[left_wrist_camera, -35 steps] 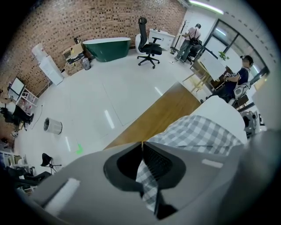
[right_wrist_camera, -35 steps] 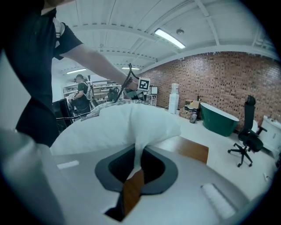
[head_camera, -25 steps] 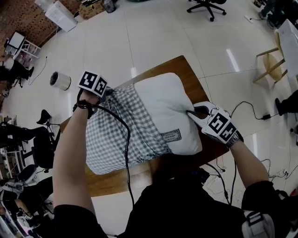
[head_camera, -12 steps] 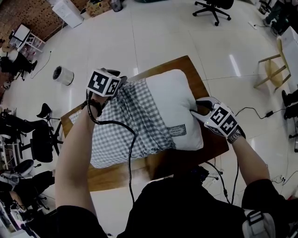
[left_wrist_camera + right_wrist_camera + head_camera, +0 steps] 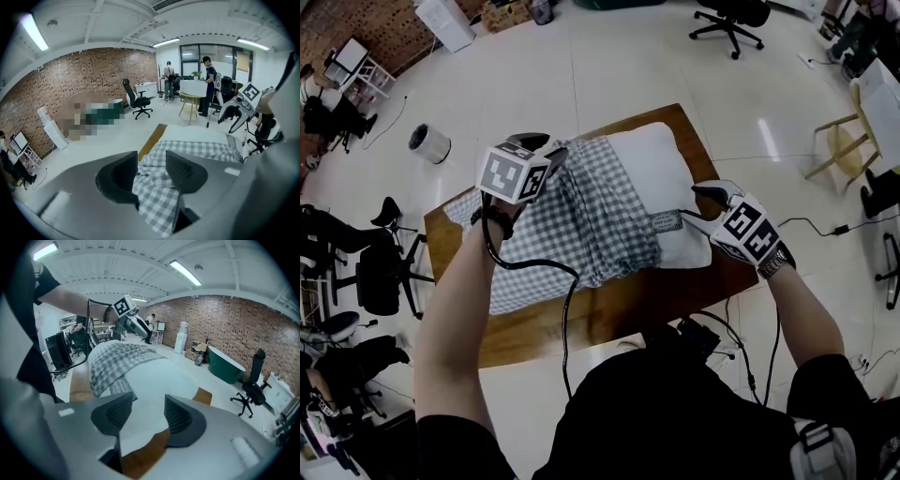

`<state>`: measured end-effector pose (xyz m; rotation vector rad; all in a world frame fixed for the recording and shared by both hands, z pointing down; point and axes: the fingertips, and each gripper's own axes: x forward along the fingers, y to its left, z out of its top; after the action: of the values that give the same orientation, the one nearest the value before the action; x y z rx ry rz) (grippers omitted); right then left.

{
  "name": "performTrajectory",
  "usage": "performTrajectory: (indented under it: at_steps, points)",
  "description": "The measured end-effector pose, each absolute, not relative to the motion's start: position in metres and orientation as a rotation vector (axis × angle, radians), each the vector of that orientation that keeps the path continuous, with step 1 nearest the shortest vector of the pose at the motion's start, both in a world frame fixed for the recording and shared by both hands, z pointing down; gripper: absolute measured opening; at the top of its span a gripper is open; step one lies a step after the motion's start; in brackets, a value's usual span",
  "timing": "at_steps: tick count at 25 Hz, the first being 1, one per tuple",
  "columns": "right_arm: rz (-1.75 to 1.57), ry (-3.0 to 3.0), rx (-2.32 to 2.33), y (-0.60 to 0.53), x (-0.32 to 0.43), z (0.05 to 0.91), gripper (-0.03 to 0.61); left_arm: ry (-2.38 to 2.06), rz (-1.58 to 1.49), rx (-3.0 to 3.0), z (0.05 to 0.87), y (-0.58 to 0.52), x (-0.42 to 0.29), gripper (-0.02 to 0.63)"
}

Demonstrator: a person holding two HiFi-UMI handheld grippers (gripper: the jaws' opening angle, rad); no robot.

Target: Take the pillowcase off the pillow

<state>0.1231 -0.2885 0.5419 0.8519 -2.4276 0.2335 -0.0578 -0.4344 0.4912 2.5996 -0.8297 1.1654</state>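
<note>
A white pillow (image 5: 661,173) lies on the wooden table (image 5: 609,314), its right part bare, with a label (image 5: 666,222) by the cover's edge. The grey checked pillowcase (image 5: 572,234) covers its left part and trails left, bunched. My left gripper (image 5: 542,148) hovers over the pillowcase's far edge; its jaws are opening, with checked cloth (image 5: 154,197) loose between them. My right gripper (image 5: 701,204) is at the pillow's right edge; its jaws are opening too, the pillow's corner (image 5: 150,390) between them, unpressed.
Office chairs (image 5: 727,17) stand at the back on the white tiled floor, a wooden stool (image 5: 839,150) to the right, a white cylinder (image 5: 429,143) to the left. Cables (image 5: 534,267) trail from my left gripper over the table. People stand far off (image 5: 206,84).
Both grippers' jaws have opened from shut. The left gripper rose and shifted right. The pillowcase's edge now sits farther right on the pillow, which shows less bare white.
</note>
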Motion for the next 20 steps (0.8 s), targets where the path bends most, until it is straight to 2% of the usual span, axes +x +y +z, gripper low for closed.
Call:
performTrajectory:
  at_steps: [7,12,17,20]
  points:
    - [0.162,-2.4,0.854,-0.237,0.066,0.54,0.264,-0.881,1.024,2.649,0.482,-0.355,-0.096,0.209]
    - [0.13,-2.367,0.878,-0.212,0.056,0.543,0.293,-0.9,0.935,2.658,0.485,-0.3,-0.098,0.224]
    - [0.102,-2.33,0.935,-0.197,0.056,0.551,0.295,-0.936,0.832,2.66,0.496,-0.252,-0.089,0.3]
    - [0.104,-2.297,0.966,-0.193,0.058,0.561,0.305,-0.943,0.8,2.661,0.508,-0.226,-0.078,0.318]
